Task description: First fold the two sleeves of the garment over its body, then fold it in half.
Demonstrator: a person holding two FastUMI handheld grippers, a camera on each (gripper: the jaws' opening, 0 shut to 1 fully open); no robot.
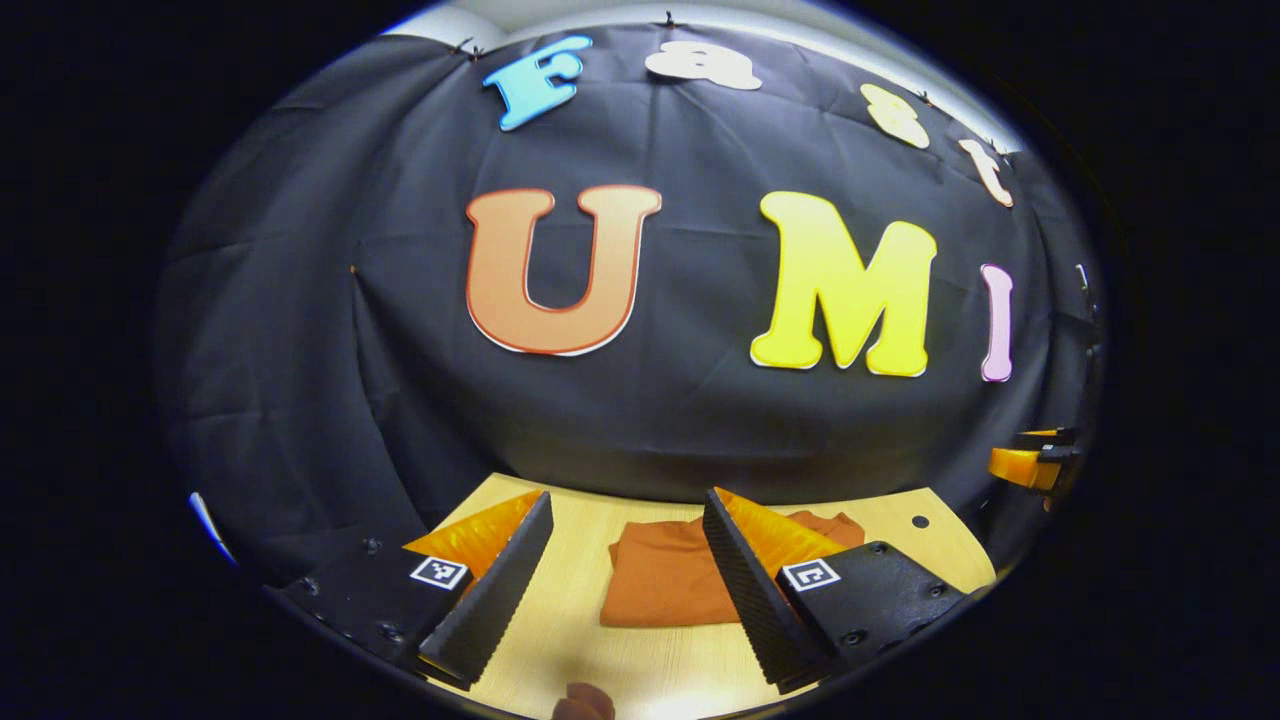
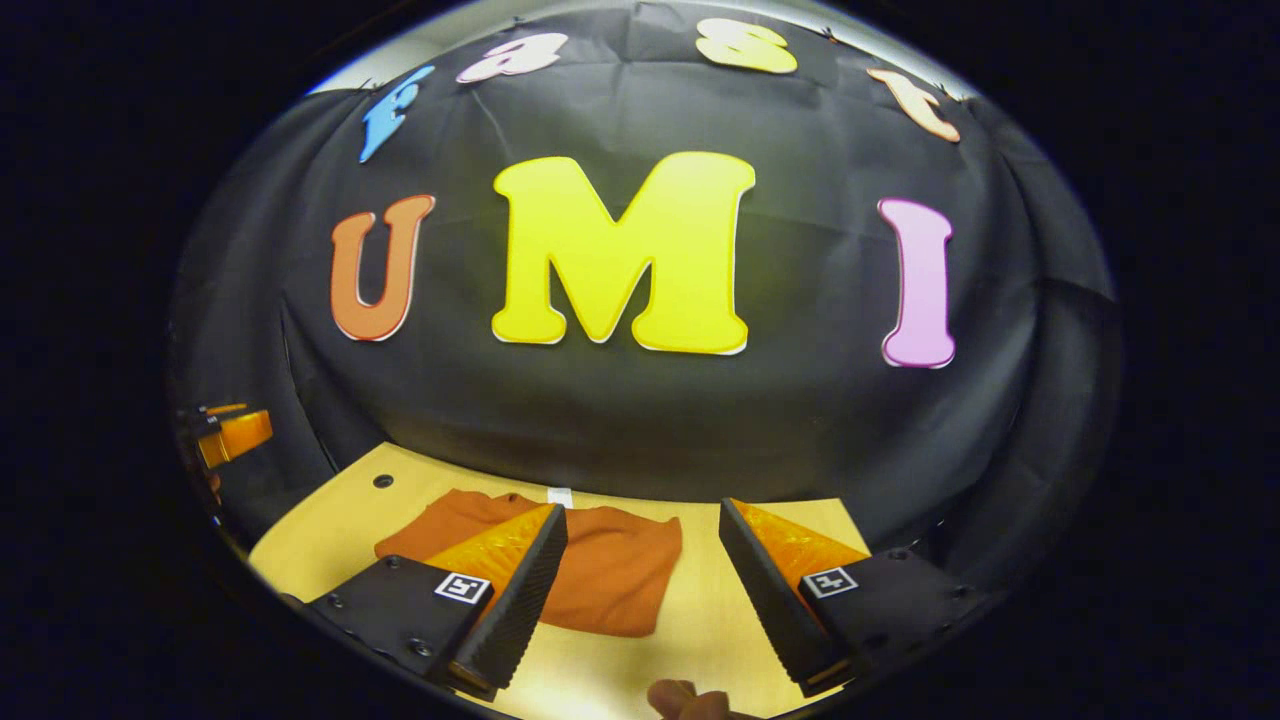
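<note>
We see the left gripper (image 1: pixel 625 530) with its fingers spread wide apart and nothing between them, held above the table (image 1: pixel 560 650). The garment (image 1: pixel 670 580) lies folded into a compact block on the table, beyond the fingertips and partly behind the right-hand finger in the left gripper view. The right gripper (image 2: pixel 640 540) also has its fingers wide apart, clamped on nothing. In its view the garment (image 2: pixel 600 570) sits on the table (image 2: pixel 700 620) toward the left, partly behind the left-hand finger, with a small white tag (image 2: pixel 560 496) at its far edge near the wall.
</note>
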